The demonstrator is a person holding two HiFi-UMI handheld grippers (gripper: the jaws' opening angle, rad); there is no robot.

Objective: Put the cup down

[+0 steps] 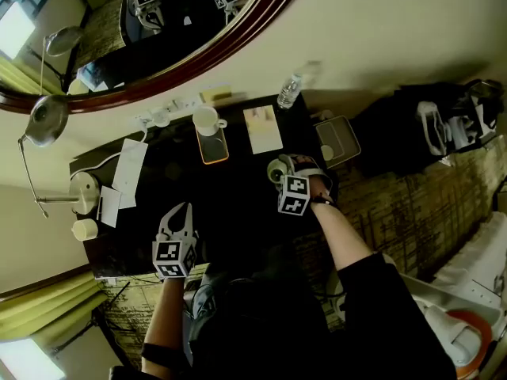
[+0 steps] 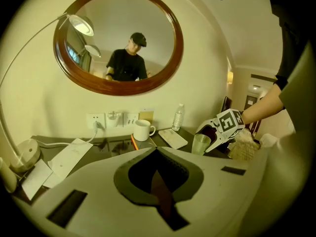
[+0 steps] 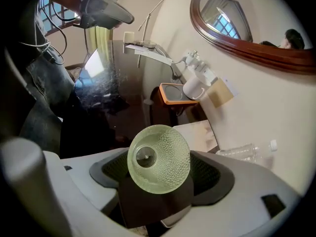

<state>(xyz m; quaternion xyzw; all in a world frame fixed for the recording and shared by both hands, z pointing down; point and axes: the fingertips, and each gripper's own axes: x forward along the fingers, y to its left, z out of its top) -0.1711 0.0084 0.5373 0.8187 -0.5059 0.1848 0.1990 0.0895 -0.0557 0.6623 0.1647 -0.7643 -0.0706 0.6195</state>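
Cup (image 3: 158, 159); dark desk (image 1: 238, 204); round mirror (image 2: 118, 38)

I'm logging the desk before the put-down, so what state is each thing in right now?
left hand-held gripper: shut, empty.
right hand-held gripper: closed on the green cup.
green cup: held upright, empty.
white mug: upright, untouched.
water bottle: upright, capped.
wall socket: plug in.

From above, the mirror (image 1: 182, 30) is cut off at the top edge; the right tool (image 1: 293, 171) hides most of the cup (image 1: 276, 171); print on the card (image 1: 263, 129) is illegible.
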